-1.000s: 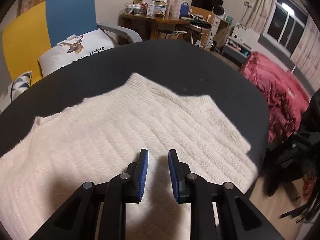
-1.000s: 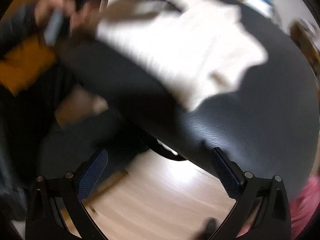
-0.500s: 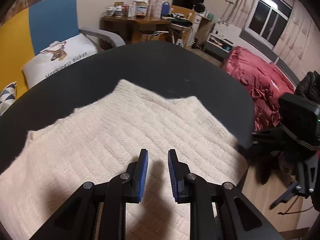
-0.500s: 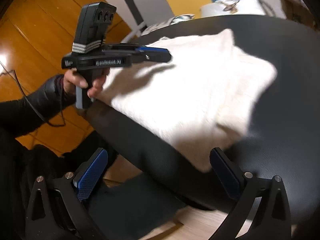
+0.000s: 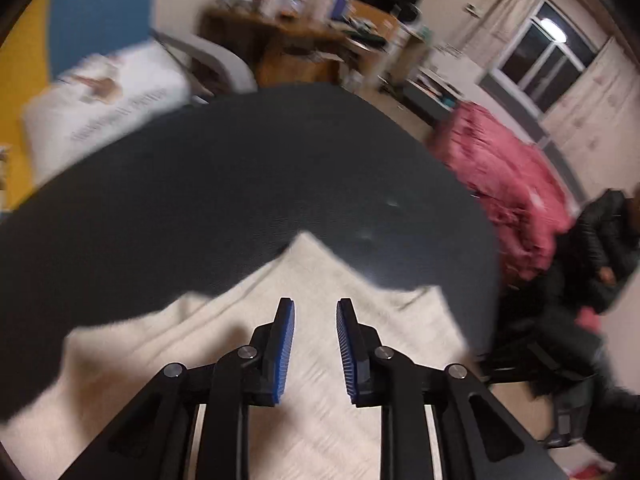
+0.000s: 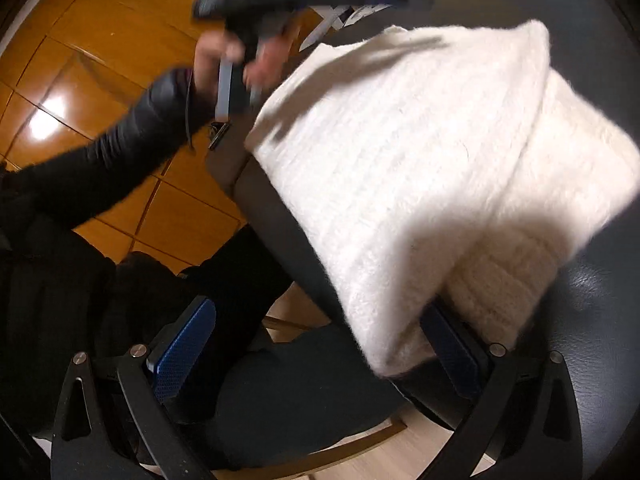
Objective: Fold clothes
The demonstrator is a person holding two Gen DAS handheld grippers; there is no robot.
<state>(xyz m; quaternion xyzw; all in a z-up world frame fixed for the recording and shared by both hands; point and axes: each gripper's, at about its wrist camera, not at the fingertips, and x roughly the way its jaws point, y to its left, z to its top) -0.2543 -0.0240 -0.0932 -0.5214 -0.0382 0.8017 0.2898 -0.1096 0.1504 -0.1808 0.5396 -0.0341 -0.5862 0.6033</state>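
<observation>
I am looking along the left hand-held gripper [image 5: 315, 312], which is hanging above the cream knitted sweater [image 5: 280, 320] with its blue pads parted by a narrow gap; nothing is sitting between them, so it is released. The sweater is lying folded on the dark round bench [image 5: 240, 184], close to the near edge, and one pointed corner is reaching toward the middle of the bench. In the right wrist view, the right hand-held gripper [image 6: 320, 344] is standing wide apart at the bench edge and grasping nothing. Its right pad [image 6: 452, 356] is sitting just under the overhanging corner of the sweater [image 6: 400, 168], but I cannot tell whether it is touching the knit. The same view is showing the left hand [image 6: 236, 60], in a black sleeve [image 6: 120, 152], gripping its tool beside the far end of the sweater. Behind the bench, blurred, I am seeing a white printed pillow [image 5: 104, 100], a wooden desk [image 5: 288, 48] and a red blanket [image 5: 504, 184].
</observation>
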